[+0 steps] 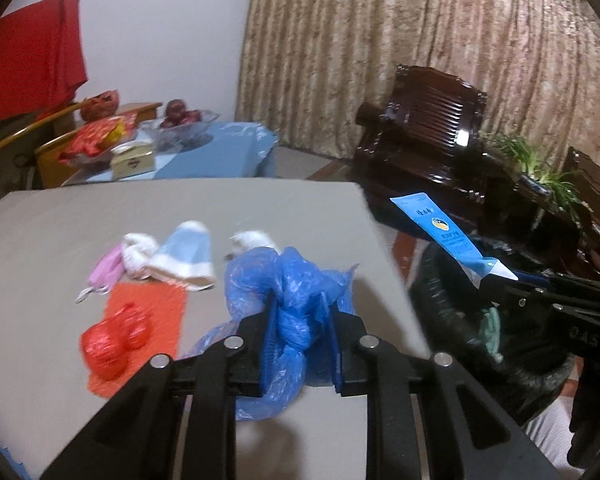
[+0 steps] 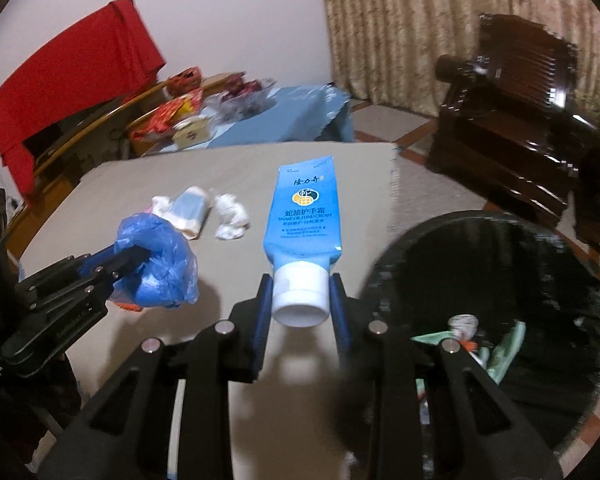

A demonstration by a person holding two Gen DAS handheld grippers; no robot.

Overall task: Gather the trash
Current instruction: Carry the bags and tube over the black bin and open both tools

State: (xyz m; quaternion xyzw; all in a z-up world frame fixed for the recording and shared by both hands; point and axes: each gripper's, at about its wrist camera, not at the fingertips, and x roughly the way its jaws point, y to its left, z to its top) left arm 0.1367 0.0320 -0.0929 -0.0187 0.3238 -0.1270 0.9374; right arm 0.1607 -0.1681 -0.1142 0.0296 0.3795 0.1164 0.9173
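Our left tool clamps one blue bag above the bench; our right tool clamps one tube beside the bin. Two tissue wads lie behind.

The black-lined bin is running off the right wrist frame's lower edge, its contents (greenish scraps, mostly) blurring beyond telling.

Both wrist views look close along their fingers across one shared table (each glimpsing the other).
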